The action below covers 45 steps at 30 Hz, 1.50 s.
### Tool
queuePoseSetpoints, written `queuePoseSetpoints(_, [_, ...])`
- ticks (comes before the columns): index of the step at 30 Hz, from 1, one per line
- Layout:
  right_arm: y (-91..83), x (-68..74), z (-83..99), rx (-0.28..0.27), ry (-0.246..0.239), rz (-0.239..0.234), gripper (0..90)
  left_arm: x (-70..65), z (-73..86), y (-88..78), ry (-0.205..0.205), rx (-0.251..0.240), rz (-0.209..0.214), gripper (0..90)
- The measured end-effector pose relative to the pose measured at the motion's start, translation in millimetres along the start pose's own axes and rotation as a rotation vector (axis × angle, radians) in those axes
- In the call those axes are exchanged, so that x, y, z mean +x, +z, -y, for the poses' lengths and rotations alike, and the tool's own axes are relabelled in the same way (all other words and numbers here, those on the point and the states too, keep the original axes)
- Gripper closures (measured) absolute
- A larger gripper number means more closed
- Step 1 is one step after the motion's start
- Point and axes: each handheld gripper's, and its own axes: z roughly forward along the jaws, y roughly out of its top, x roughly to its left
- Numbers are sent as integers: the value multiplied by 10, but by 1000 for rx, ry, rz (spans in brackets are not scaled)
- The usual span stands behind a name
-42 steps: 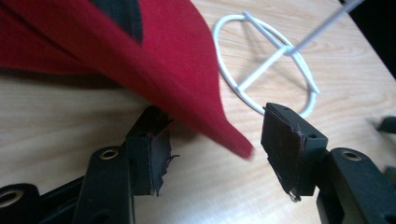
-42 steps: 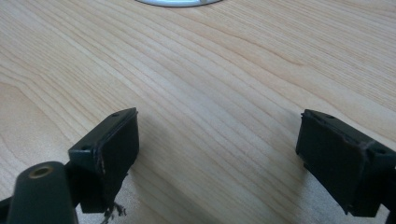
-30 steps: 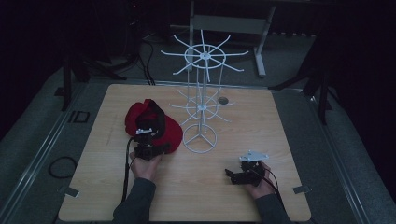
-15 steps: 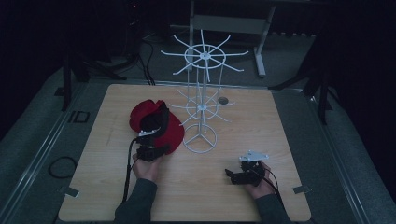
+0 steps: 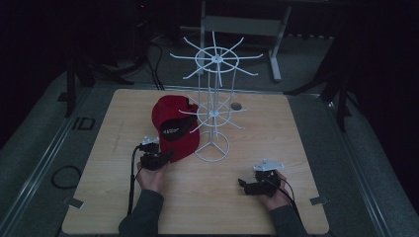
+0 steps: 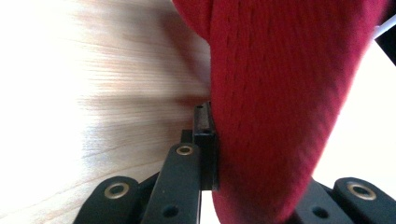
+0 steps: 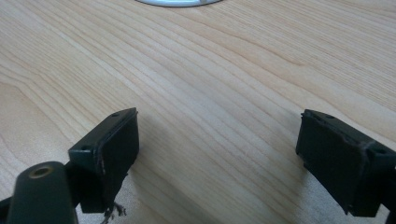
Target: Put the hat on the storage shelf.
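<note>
A red cap (image 5: pixel 175 126) with a black strap is lifted beside the white wire rack (image 5: pixel 213 111), touching its lower spokes. My left gripper (image 5: pixel 165 157) is shut on the cap's brim at its near edge. Up close, the red fabric (image 6: pixel 275 107) is clamped against one black pad (image 6: pixel 204 140) while the other jaw is hidden behind the cloth. Low over the wood at the front right, my right gripper (image 5: pixel 243 183) stands open, its two pads (image 7: pixel 114 149) wide apart with bare table between them.
The rack's round base (image 5: pixel 213 147) stands mid-table, and its rim (image 7: pixel 180 2) shows ahead of the right gripper. A small dark hole (image 5: pixel 236 105) sits in the tabletop (image 5: pixel 296 143) behind the rack. Cables and stands surround the table on the dark floor.
My left gripper has carried the cap to the right, from the table's left part up against the rack. The right gripper has stayed in place.
</note>
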Motion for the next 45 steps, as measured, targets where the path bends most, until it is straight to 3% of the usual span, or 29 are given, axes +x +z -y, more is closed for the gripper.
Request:
queuePoseSetpoints(19, [1,-2,0,-1,-3,0,131,34,-171,-309,20,-114,-13,855])
queuePoseSetpoints(45, [0,0,-1,-2,1,0,131,6,-391,-603,55,-205,-27,855])
